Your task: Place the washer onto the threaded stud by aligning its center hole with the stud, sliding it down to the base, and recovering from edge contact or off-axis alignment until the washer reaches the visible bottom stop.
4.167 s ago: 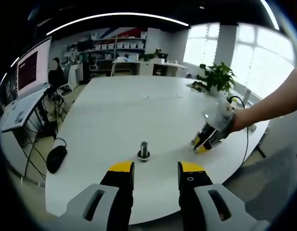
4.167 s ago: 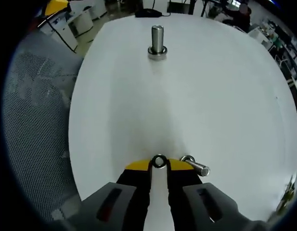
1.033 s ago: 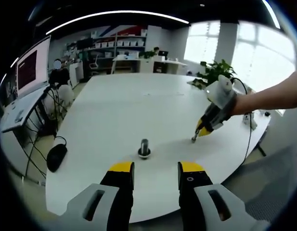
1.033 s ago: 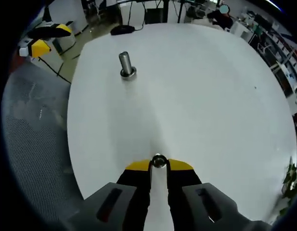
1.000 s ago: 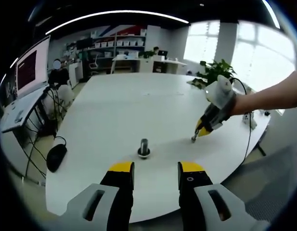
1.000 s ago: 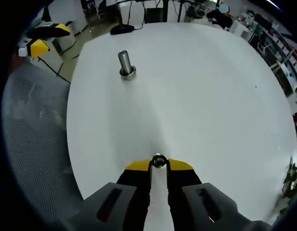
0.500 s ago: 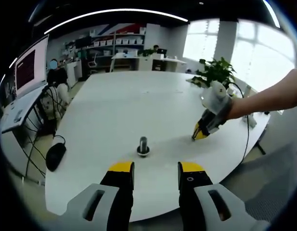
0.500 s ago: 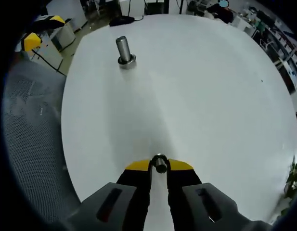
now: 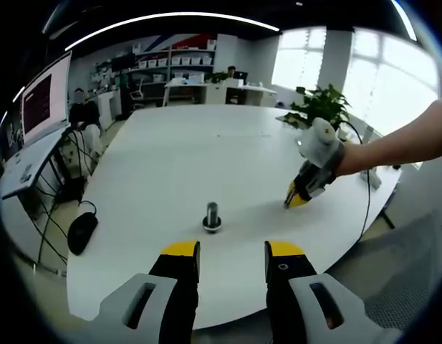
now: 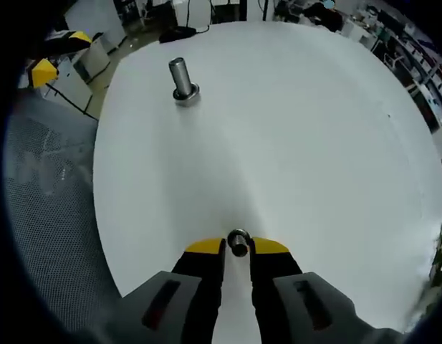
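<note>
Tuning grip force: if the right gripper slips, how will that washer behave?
The washer, a small shiny metal ring pinched by its edge in the right gripper, looks stiff and probably slippery. Dropped on the smooth white table, it would likely roll or skid, being round and thin.

Our left hand-held gripper (image 9: pixel 231 259) has light grey moulded bodies with slotted openings, black jaws and yellow tips. Our right hand-held gripper (image 10: pixel 237 252) is built alike, grey with black jaws and yellow tips; in the left gripper view it carries a white housing, and our forearm is bare.
</note>
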Action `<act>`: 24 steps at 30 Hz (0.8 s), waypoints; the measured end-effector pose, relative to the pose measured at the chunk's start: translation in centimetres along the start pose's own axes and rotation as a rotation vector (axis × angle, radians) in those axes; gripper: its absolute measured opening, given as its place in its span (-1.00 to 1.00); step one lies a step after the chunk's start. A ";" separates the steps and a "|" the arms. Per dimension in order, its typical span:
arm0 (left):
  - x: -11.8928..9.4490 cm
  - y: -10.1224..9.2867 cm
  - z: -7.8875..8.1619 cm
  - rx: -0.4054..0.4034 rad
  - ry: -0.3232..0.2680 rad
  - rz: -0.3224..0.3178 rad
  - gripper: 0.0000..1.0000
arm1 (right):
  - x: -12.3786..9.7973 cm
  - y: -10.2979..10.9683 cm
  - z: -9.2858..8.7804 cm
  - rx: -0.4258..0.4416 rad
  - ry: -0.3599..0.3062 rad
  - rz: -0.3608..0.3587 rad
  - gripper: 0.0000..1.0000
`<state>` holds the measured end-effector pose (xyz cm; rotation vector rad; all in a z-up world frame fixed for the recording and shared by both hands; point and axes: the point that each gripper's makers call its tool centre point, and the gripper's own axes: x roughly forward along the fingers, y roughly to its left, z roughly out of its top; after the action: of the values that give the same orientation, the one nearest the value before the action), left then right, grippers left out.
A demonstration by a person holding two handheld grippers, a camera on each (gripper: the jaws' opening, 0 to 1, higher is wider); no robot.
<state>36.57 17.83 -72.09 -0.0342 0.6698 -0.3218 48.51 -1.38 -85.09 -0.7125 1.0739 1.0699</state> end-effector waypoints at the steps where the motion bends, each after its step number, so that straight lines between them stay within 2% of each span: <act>1: 0.0 -0.1 0.0 0.002 0.001 -0.003 -0.32 | -0.1 -0.1 -0.1 0.000 0.000 -0.004 -0.68; 9: 0.2 -0.3 -0.2 -0.003 0.012 -0.016 -0.32 | -1.6 0.7 -0.6 0.023 -0.057 -0.003 -0.65; 14: 0.3 -0.7 -0.1 -0.014 0.012 -0.035 -0.32 | -3.1 1.0 -0.3 0.073 -0.144 -0.014 -0.65; 20: 0.3 -0.8 0.0 -0.009 0.005 -0.036 -0.32 | -5.0 1.0 -1.0 0.105 -0.206 -0.035 -0.60; 24: 0.2 -0.9 0.3 -0.004 -0.009 -0.040 -0.31 | -7.1 0.9 -0.2 0.159 -0.330 -0.064 -0.60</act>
<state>36.69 16.93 -71.86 -0.0530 0.6616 -0.3587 46.94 -3.64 -78.48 -0.4224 0.8351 0.9942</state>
